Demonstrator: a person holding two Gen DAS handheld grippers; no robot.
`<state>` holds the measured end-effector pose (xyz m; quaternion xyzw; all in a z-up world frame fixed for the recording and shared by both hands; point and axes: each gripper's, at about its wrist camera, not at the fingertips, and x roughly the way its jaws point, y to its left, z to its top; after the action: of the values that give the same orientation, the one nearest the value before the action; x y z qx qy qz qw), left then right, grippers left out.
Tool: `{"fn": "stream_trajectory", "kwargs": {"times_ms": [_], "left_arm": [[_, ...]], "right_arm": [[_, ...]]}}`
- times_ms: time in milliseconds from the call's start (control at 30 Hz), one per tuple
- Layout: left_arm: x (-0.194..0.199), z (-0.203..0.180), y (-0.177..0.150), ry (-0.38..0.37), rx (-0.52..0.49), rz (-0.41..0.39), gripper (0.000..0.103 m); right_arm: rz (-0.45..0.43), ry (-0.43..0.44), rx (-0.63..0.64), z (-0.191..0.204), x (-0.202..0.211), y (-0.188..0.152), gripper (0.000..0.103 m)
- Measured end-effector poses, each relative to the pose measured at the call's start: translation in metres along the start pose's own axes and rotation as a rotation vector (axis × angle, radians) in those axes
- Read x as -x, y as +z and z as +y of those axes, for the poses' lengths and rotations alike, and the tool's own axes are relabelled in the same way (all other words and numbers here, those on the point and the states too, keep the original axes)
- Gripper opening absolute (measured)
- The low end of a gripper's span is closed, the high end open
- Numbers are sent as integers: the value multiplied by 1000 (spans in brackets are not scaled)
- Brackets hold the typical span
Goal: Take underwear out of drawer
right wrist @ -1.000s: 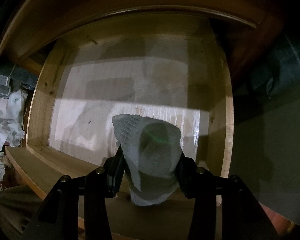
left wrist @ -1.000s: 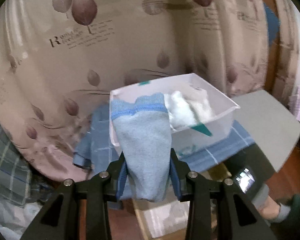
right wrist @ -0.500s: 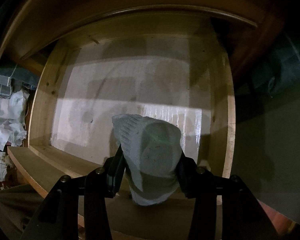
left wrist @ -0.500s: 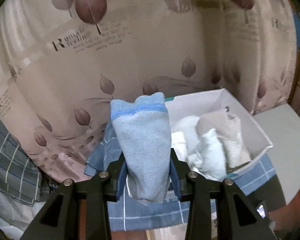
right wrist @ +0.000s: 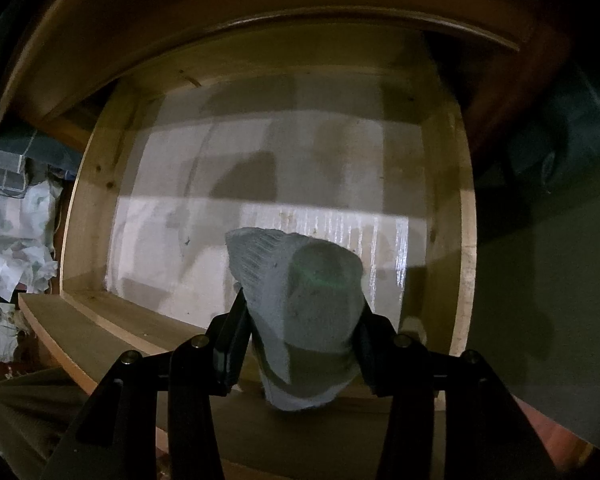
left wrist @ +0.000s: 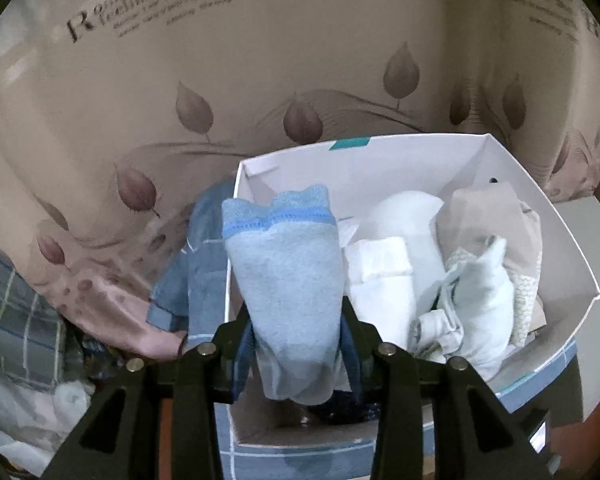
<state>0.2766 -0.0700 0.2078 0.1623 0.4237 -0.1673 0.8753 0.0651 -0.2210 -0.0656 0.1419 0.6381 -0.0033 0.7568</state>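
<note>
Over the white box [left wrist: 556,240], the left tongs [left wrist: 296,344], jaws just easing, are gripping blue underwear [left wrist: 284,280]; releasing comes next, while right tongs [right wrist: 300,344] are clamping grey underwear [right wrist: 304,300] above the drawer [right wrist: 460,240].

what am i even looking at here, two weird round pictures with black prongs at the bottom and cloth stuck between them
There is no robot here. A person holds a hand tool with two jaws in each hand, and a fisheye camera on each tool looks forward along its jaws, so the pictures come out round and bent.

The brighter picture is from the left tool. The left gripper is clamped on a folded blue garment with a lace edge, above a white box that already holds several white and beige folded pieces. The box sits on a blue checked cloth, with a leaf-print curtain behind.

The dark picture is from the right tool. The right gripper is clamped on a folded grey garment, above an open wooden drawer whose pale bottom shows nothing else.
</note>
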Motion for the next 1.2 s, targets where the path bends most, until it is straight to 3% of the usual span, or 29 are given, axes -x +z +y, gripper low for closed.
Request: {"fn": "stream_trajectory", "kwargs": {"times_ms": [300,633,967,1200], "left_arm": [[-9,-6,-9,35,-23,5,45],[-3,5,-13,-2,25,-13,55],[47,-6,-27,-18,-5,-123,57],[78,0,-53,-16,-2,-134,57]], "right_arm": [[5,-9,2,0,-2,3,45],[8,-11,3,0,-4,2,45],[7,-14,4,2,-4,2,45],[-3,-13,17,4,-3,1,45]]}}
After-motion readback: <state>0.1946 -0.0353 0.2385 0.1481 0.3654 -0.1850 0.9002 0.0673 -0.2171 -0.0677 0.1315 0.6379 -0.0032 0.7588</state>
